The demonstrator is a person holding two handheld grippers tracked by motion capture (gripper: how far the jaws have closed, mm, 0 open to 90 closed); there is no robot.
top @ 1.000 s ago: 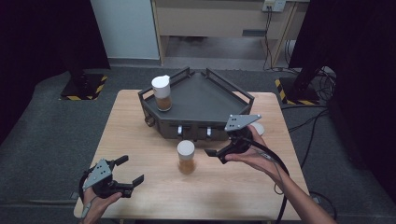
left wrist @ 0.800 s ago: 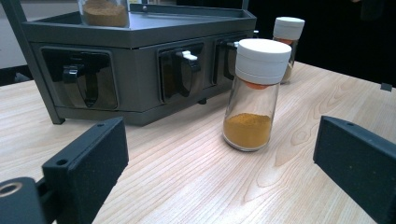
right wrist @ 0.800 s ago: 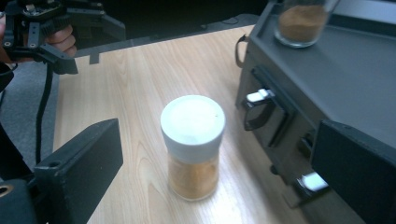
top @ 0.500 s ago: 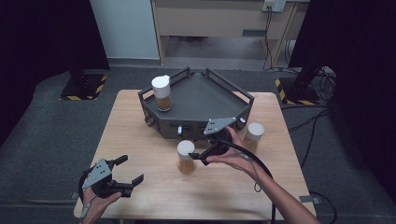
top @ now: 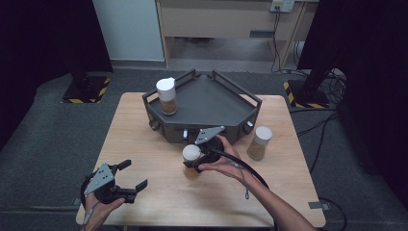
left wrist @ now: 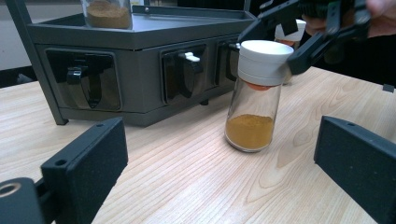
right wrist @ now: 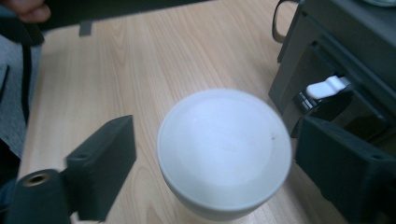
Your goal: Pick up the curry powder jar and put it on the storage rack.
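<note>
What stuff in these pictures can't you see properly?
- Middle jar: in the right gripper view its white lid hides the glass and powder, and it is blurred.
- Right tongs: whether they touch that lid cannot be told; the right gripper view shows gaps either side.
- Jar on the rack: the left gripper view's top edge cuts off its lid.
- Right jar: any label is too small in the high view.
</note>
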